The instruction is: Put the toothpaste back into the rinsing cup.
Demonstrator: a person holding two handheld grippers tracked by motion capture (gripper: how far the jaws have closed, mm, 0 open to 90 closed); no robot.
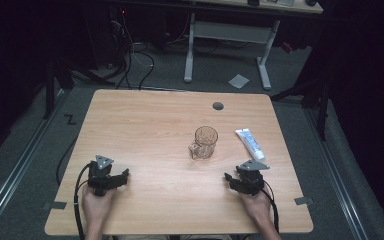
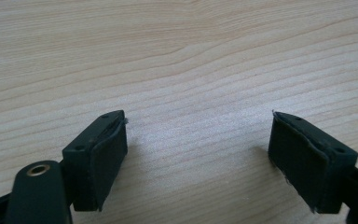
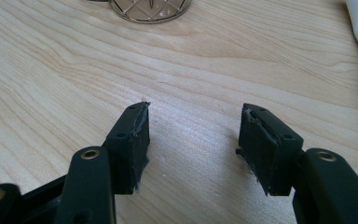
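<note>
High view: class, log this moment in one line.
left gripper: open, empty | right gripper: open, empty | glass mug: upright, untouched | tube: lying flat

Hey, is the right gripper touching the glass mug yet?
Apart. The high view shows bare table between the right gripper and the glass mug; the right gripper view shows nothing between its open jaws.

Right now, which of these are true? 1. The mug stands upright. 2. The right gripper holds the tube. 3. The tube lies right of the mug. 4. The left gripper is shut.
1. True: the mug stands upright on the table.
2. False: the right gripper is open and empty; the tube lies apart on the table.
3. True.
4. False: the left gripper is open over bare wood.
</note>
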